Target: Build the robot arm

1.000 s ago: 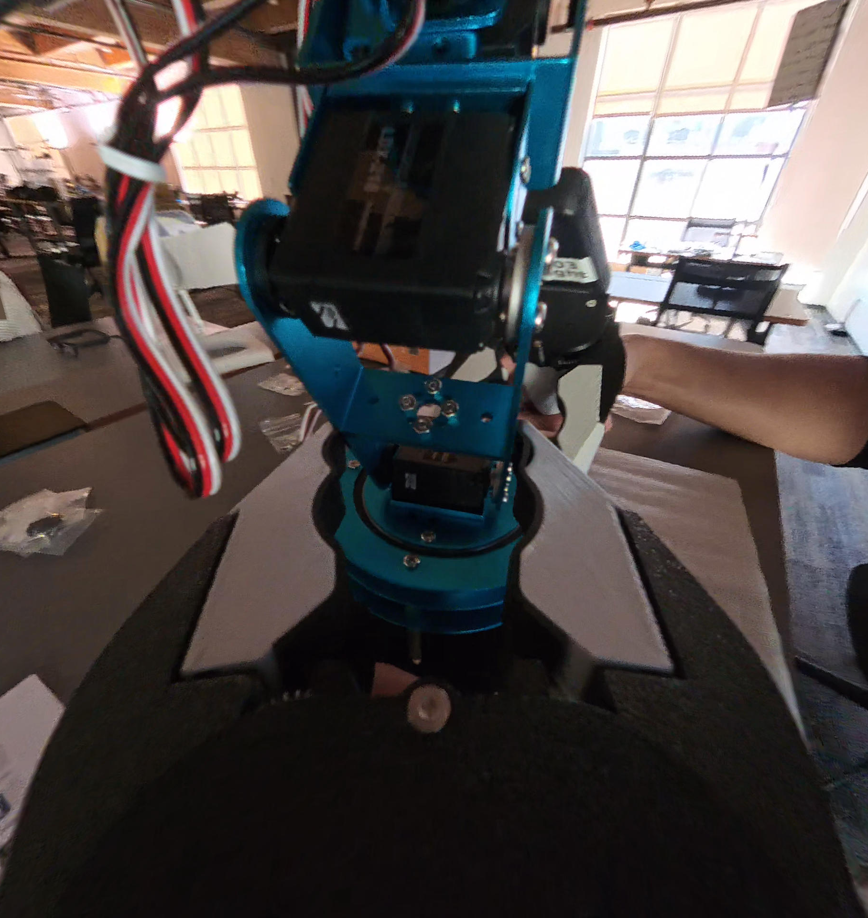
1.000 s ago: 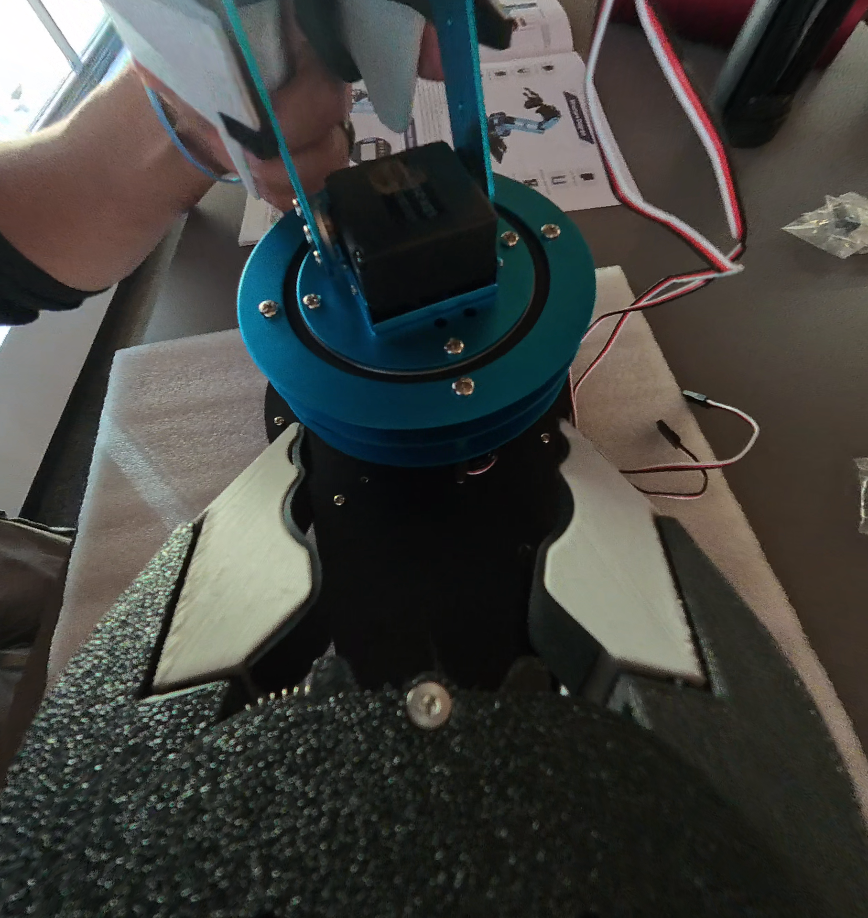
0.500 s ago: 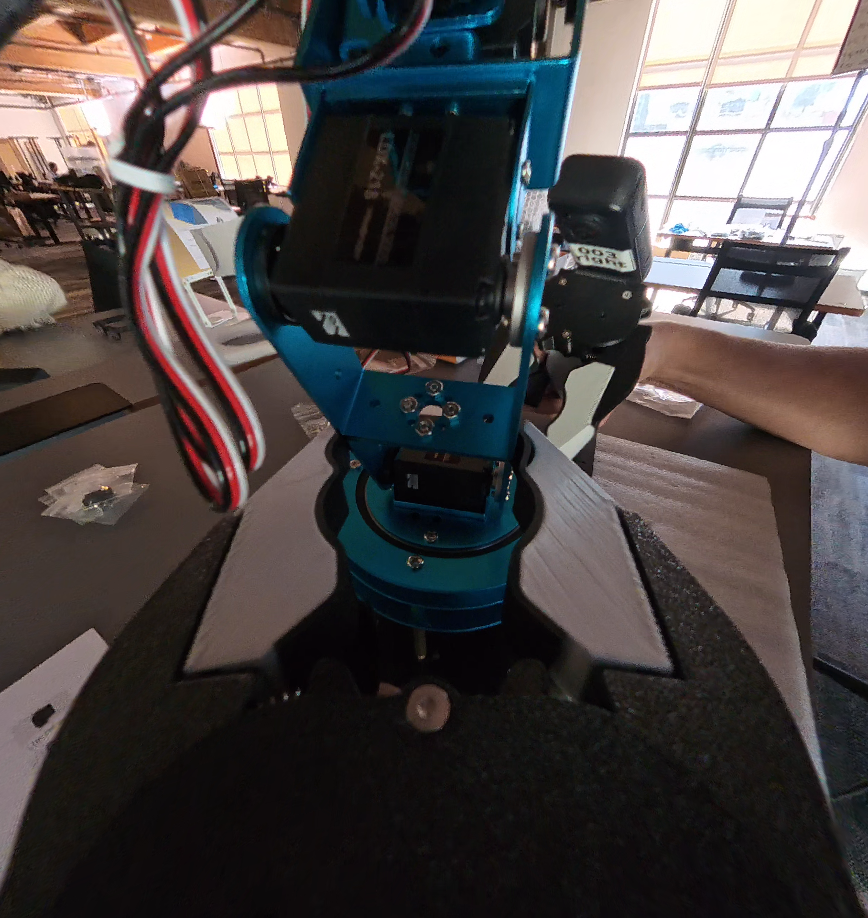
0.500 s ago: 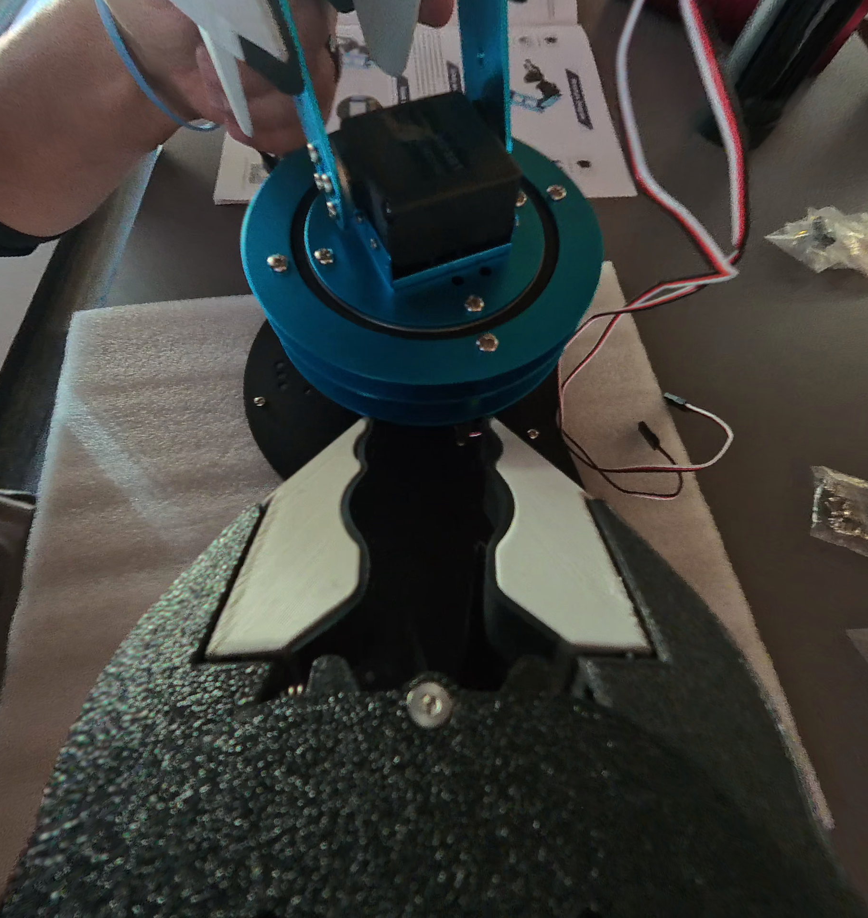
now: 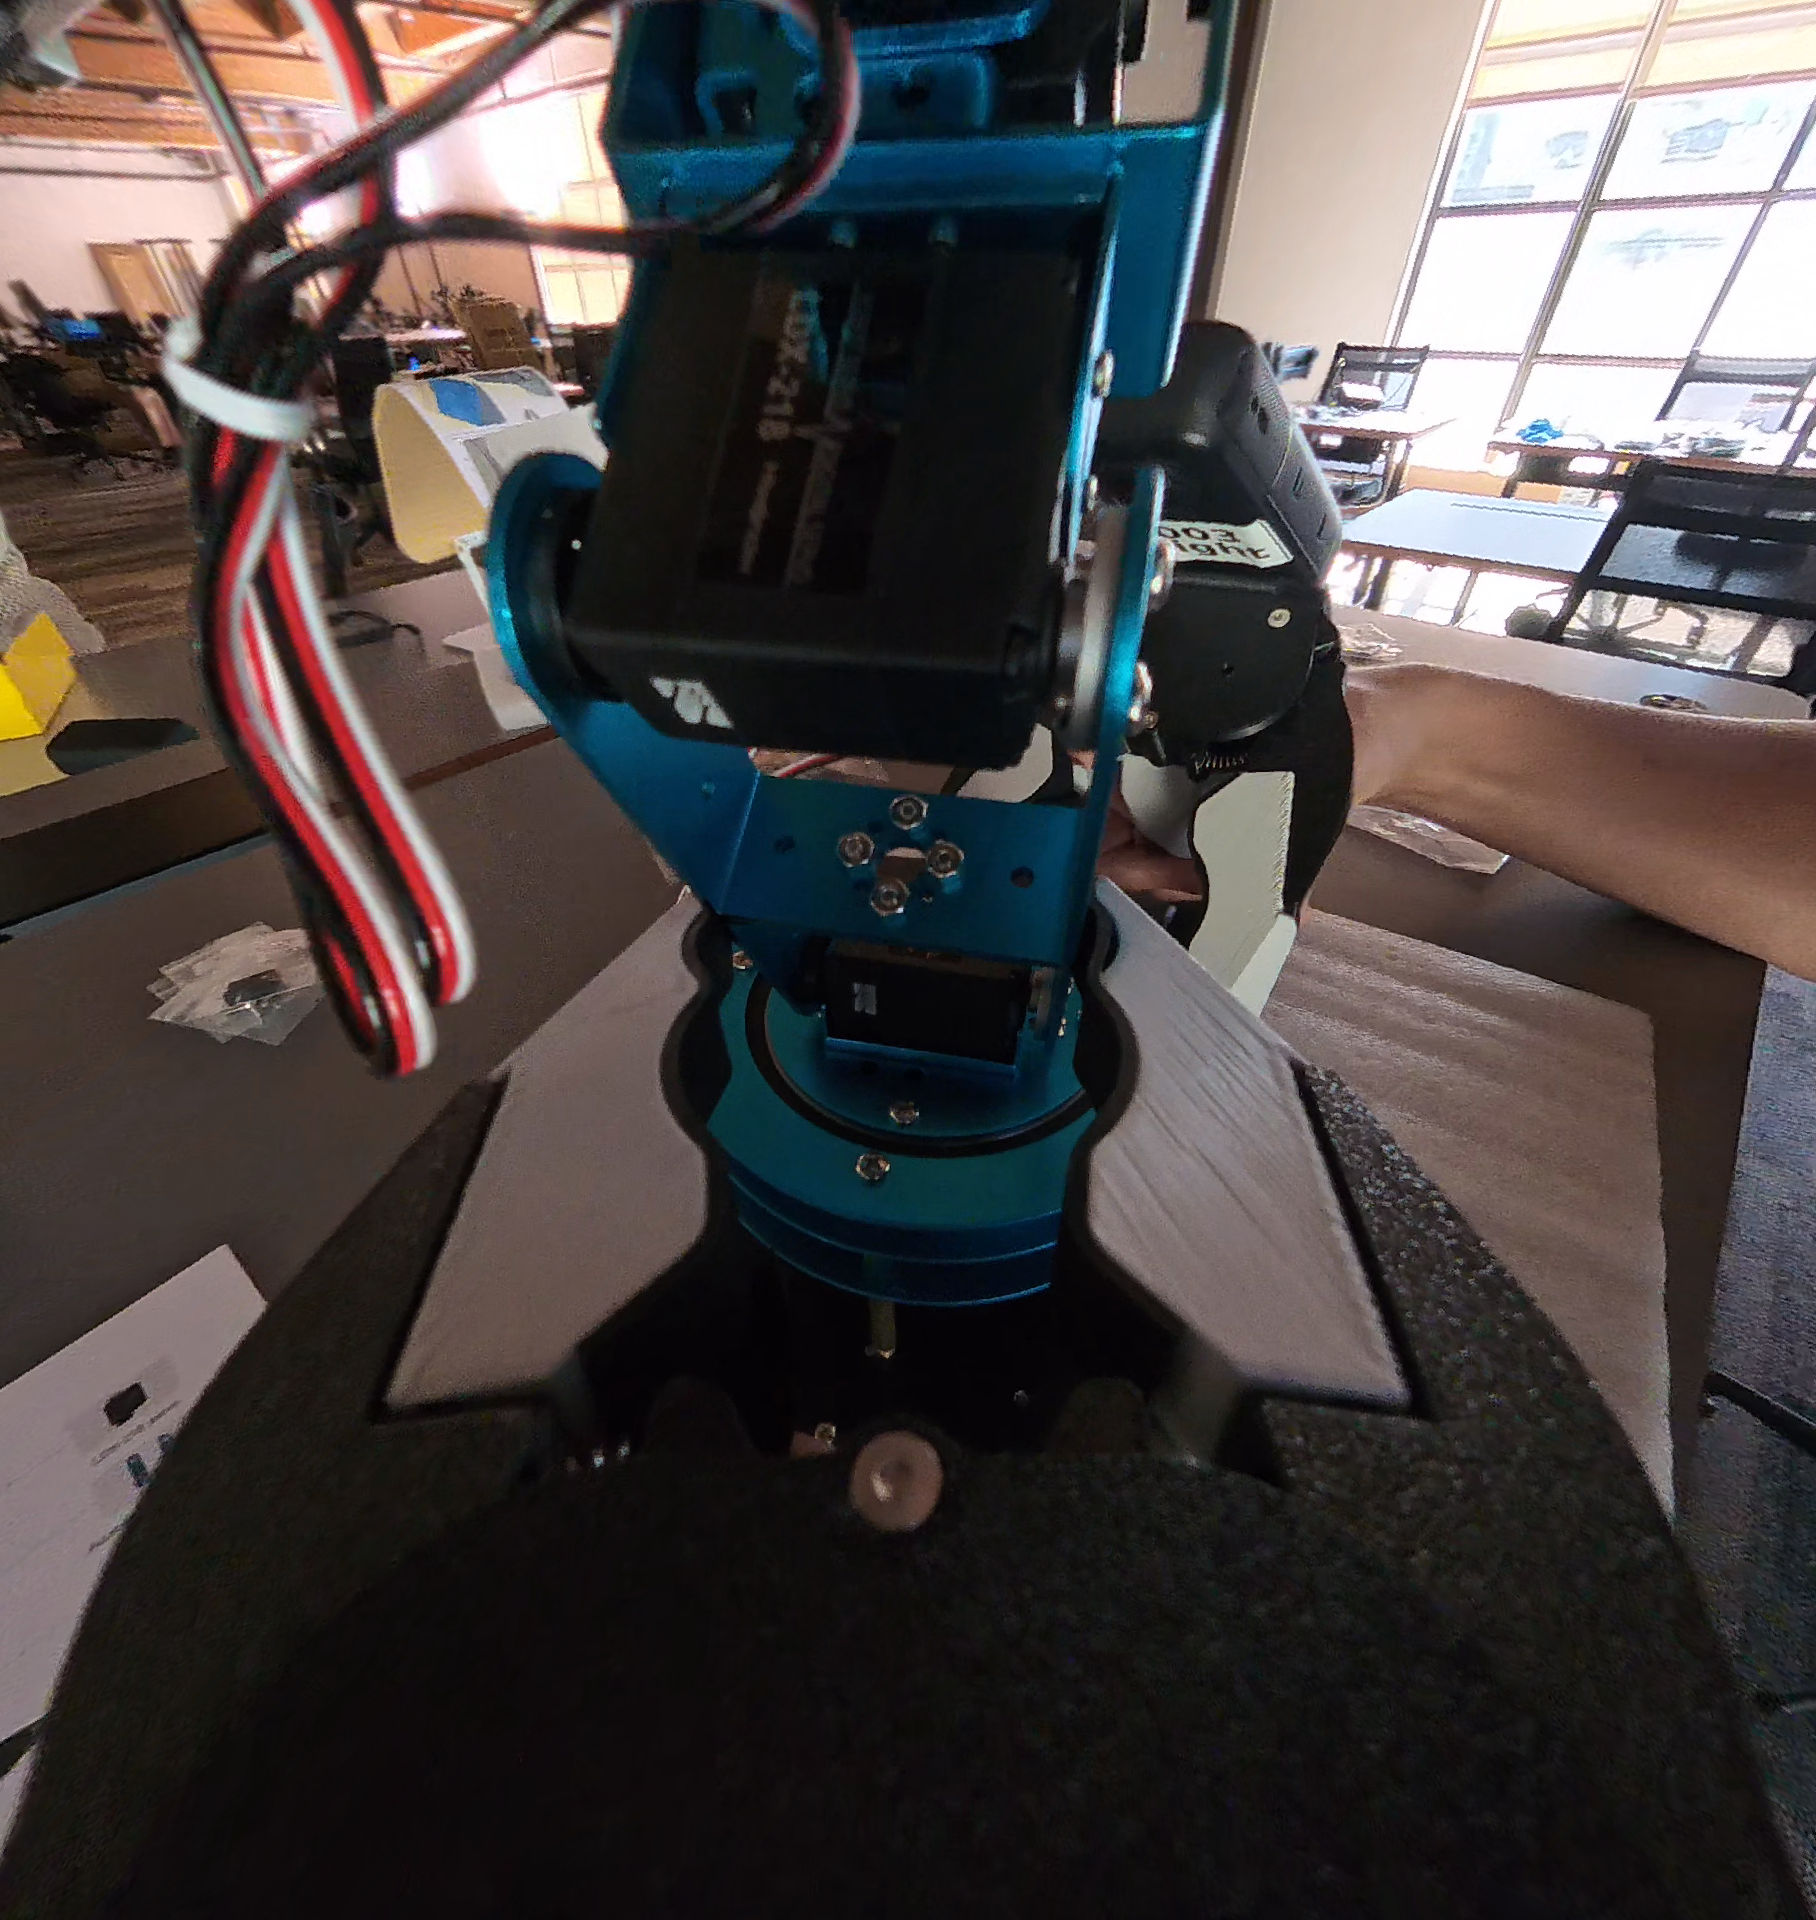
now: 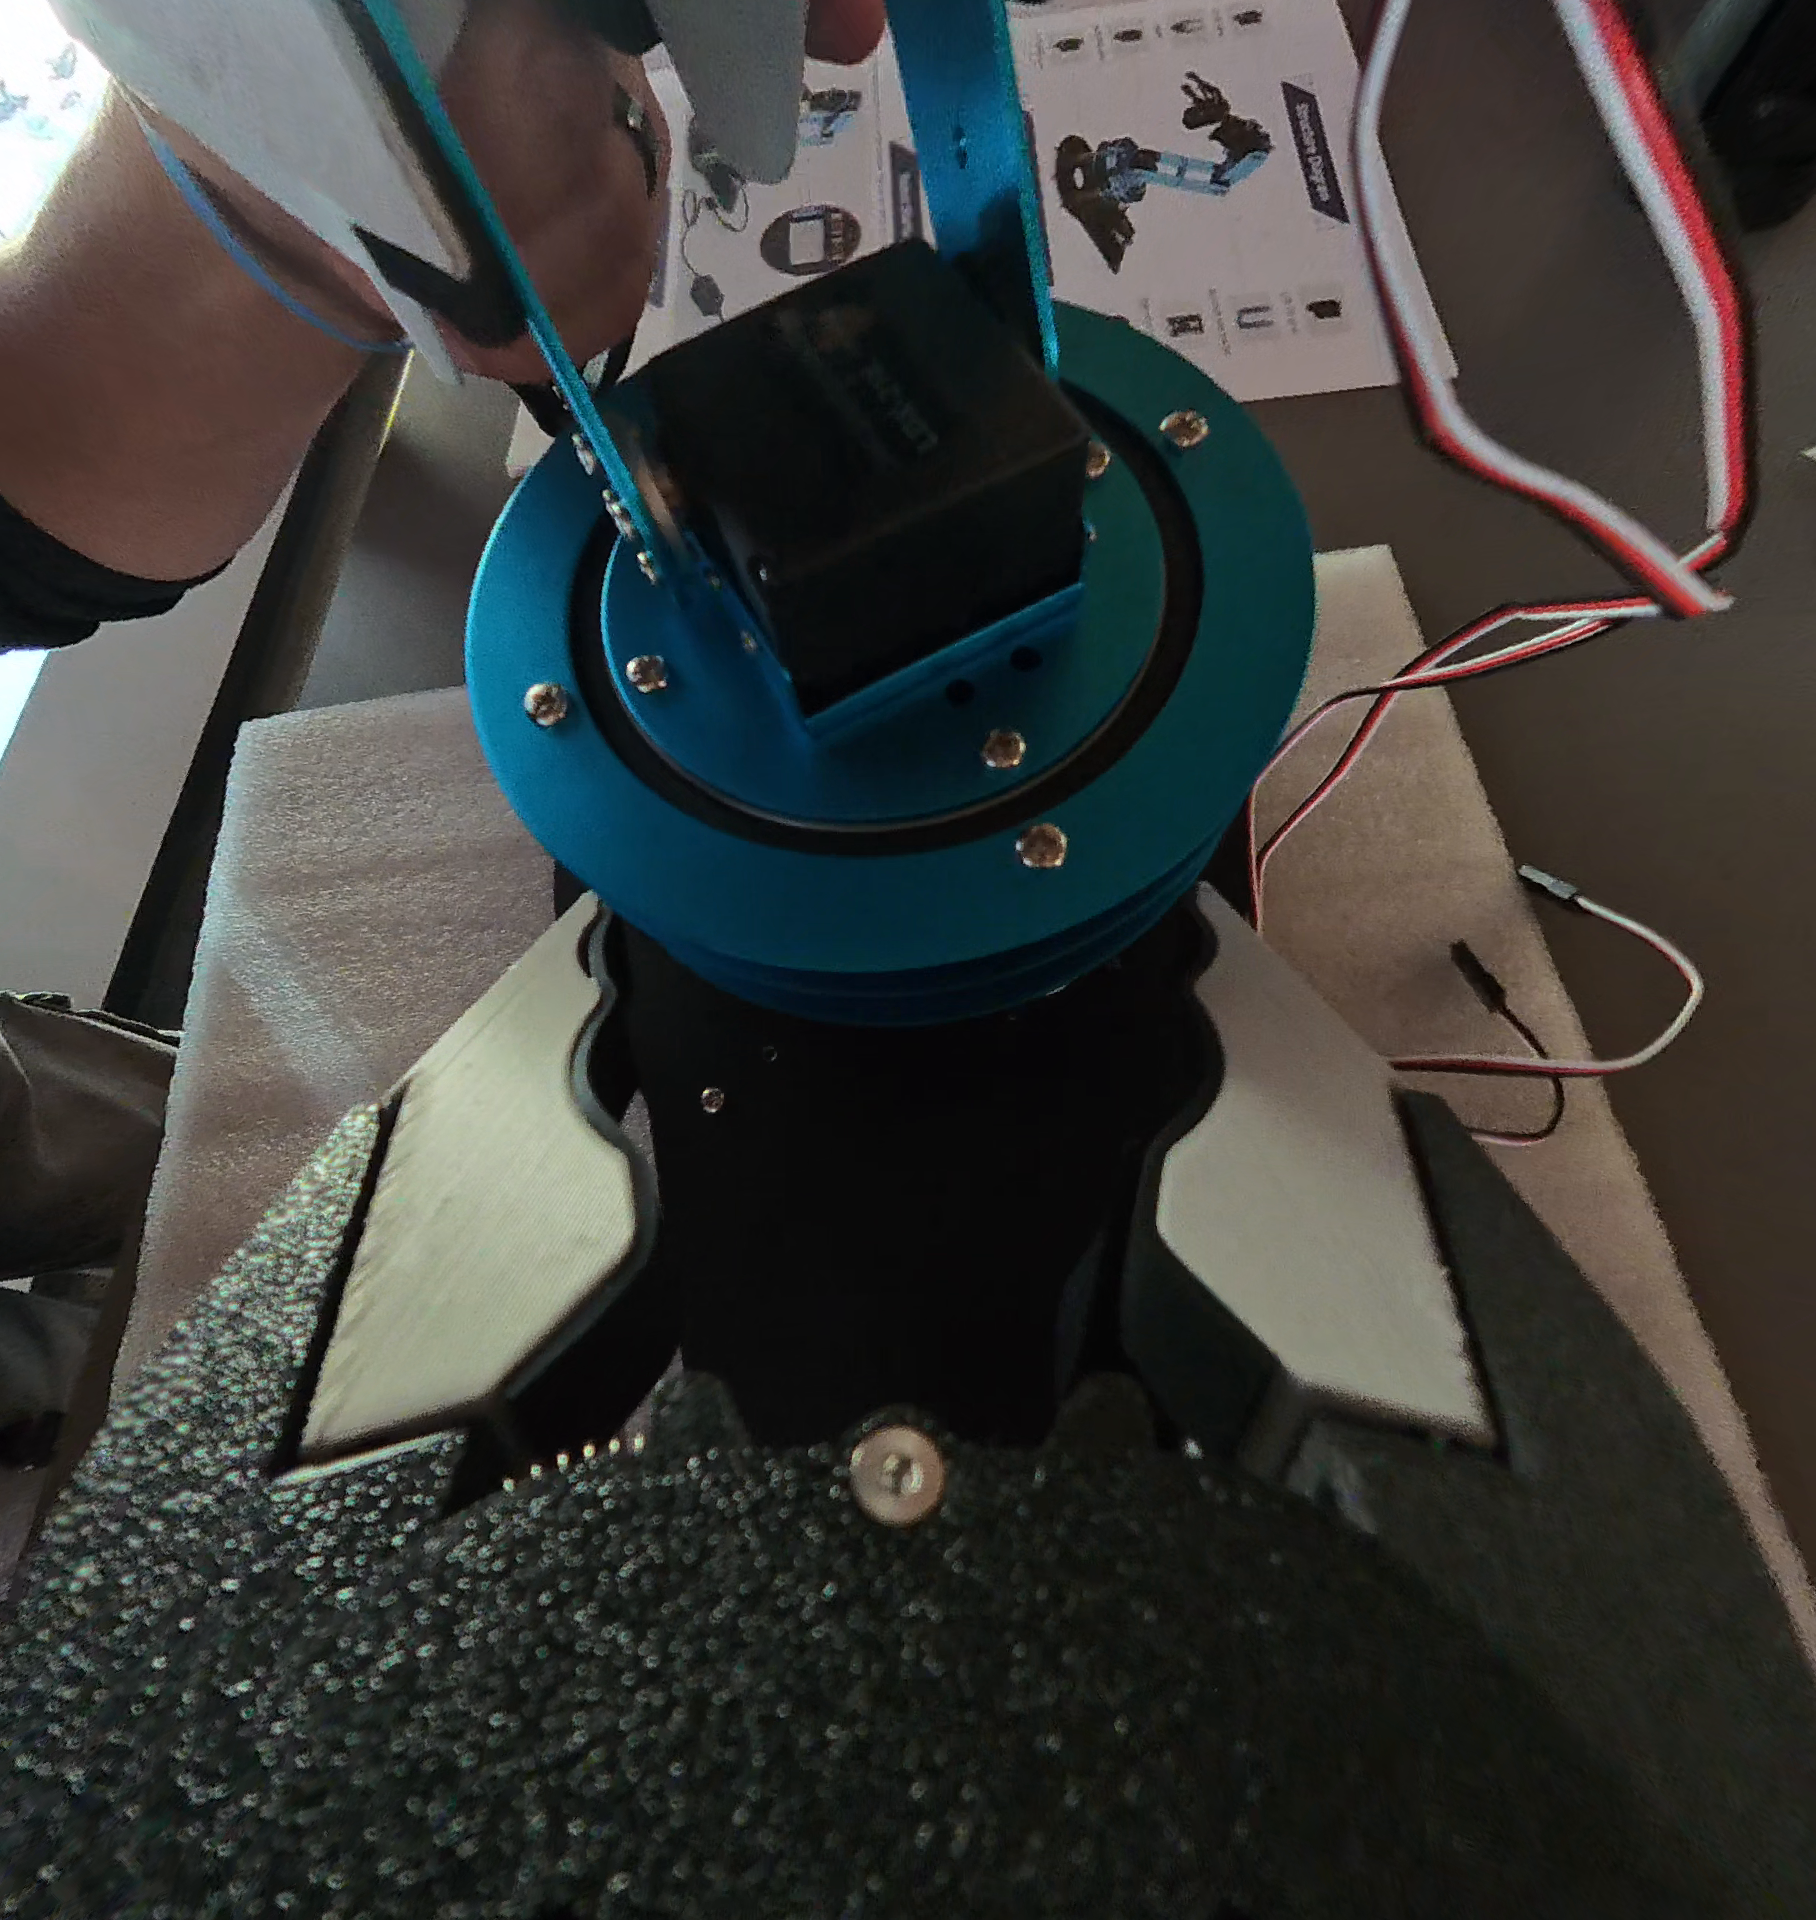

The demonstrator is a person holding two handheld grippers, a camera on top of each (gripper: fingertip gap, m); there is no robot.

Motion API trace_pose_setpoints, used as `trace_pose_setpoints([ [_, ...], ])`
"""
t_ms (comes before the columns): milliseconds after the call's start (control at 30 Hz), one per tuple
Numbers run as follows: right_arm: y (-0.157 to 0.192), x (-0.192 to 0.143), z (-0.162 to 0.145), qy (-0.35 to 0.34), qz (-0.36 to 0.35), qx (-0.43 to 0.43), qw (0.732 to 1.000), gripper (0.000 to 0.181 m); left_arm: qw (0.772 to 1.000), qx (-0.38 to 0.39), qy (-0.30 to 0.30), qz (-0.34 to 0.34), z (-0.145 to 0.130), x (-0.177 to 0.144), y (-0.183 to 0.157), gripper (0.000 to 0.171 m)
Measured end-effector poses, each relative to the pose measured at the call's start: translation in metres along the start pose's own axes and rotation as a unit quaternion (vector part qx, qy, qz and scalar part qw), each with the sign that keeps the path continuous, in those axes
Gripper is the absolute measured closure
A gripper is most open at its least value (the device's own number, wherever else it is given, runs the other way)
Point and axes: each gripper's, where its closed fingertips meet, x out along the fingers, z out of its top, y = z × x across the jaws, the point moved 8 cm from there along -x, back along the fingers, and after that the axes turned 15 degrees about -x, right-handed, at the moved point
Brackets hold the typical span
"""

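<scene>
A blue metal robot arm [image 5: 883, 831] with black servos stands on a blue round turntable [image 6: 1195, 675] over a black base plate [image 6: 883, 1195]. My left gripper [image 5: 899, 935] is shut on the arm's lower blue bracket just above the turntable; its white fingers [image 6: 260, 135] show at the top of the right wrist view. My right gripper [image 6: 899, 925] is open, its jaws wide on either side of the black plate, tips just under the turntable's rim. It also shows behind the arm in the left wrist view [image 5: 1236, 862]. Red, white and black servo wires [image 5: 364, 831] hang from the arm.
The kit sits on a grey foam sheet [image 6: 364, 883] on a dark table. An open manual [image 6: 1195, 156] lies beyond it. Loose wires with plugs [image 6: 1506, 987] trail right. Small plastic bags [image 5: 239, 987], white paper [image 5: 52, 1507] and a yellow box [image 5: 0, 696] lie left. Spacing between my two grippers at the tips: around 10 cm.
My right gripper's jaws narrowed half a second ago and have spread wide again, closer under the turntable. My left gripper keeps its hold; its view has shifted slightly.
</scene>
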Motion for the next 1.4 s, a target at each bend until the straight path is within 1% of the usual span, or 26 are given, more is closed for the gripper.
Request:
trace_pose_setpoints([
  [133,-0.002,0.001,0.001,0.0,0.0,-0.004,1.0,0.077,1.0,0.0,-0.007,0.0,-0.001,0.0,0.001,0.107],
  [433,-0.003,-0.002,0.001,0.005,0.004,-0.001,1.0,0.077,1.0,0.004,0.0,-0.008,0.0,0.001,0.003,0.106],
  [867,-0.003,-0.003,0.002,-0.015,0.016,0.031,0.999,0.08,0.999,0.014,0.008,-0.033,-0.001,-0.002,0.009,0.106],
  [1200,-0.002,-0.003,0.006,-0.022,0.021,0.04,0.999,0.079,1.0,0.003,0.006,-0.023,-0.003,-0.008,0.01,0.106],
  [1400,-0.003,-0.004,0.006,-0.023,0.028,0.054,0.998,0.08,0.999,0.001,0.01,-0.031,-0.002,-0.006,0.011,0.106],
])
